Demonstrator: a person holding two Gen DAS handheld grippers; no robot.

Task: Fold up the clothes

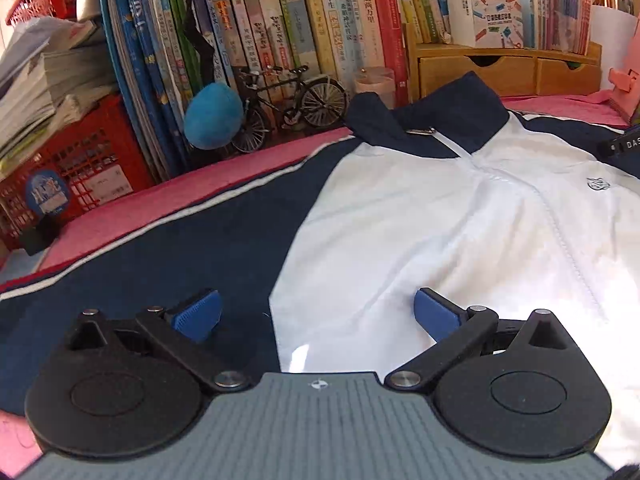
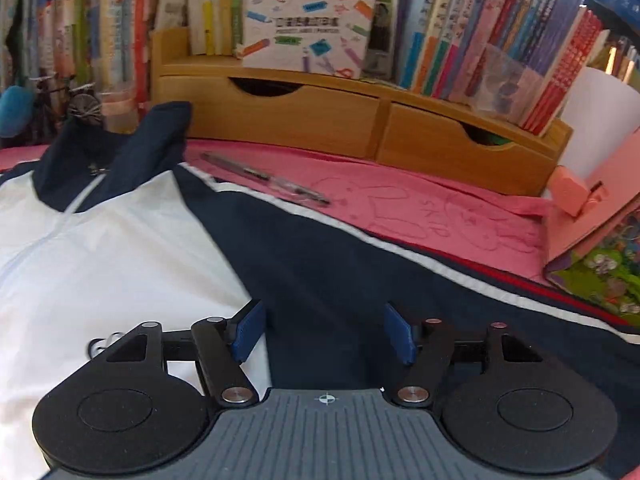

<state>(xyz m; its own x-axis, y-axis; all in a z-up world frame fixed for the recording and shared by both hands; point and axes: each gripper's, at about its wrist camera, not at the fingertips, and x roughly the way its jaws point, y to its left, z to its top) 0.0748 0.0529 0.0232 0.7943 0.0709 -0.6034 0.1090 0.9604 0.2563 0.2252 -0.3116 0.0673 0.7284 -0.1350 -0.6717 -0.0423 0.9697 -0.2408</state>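
- Cloth (image 2: pixel 420 208): pink, covers the surface under everything; line drawings show on it in my right view.
- Jacket (image 1: pixel 420 220): navy and white, spread flat on the cloth, front up, zip closed, collar (image 1: pixel 432 120) toward the books. White chest panel in the middle, navy sleeves out to both sides, each with a white stripe.
- Books (image 1: pixel 280 32): upright row along the back, spines facing me.
- Drawers (image 2: pixel 320 116): wooden unit at the back, two fronts side by side, more books standing on top.
- Crate (image 1: pixel 80 160): red plastic, far left, papers stacked on it.
- My left gripper (image 1: pixel 316 316): jaws wide apart, holding nothing, low over the jacket where the left sleeve meets the white panel.
- My right gripper (image 2: pixel 324 336): jaws apart, holding nothing, low over the navy right sleeve just beside the white panel.
- Bike (image 1: pixel 288 108): small model, standing before the books behind the collar.
- Ball (image 1: pixel 212 116): blue, fuzzy, just left of the bike.
- Pen (image 2: pixel 264 178): clear, lying on the cloth just beyond the right sleeve.
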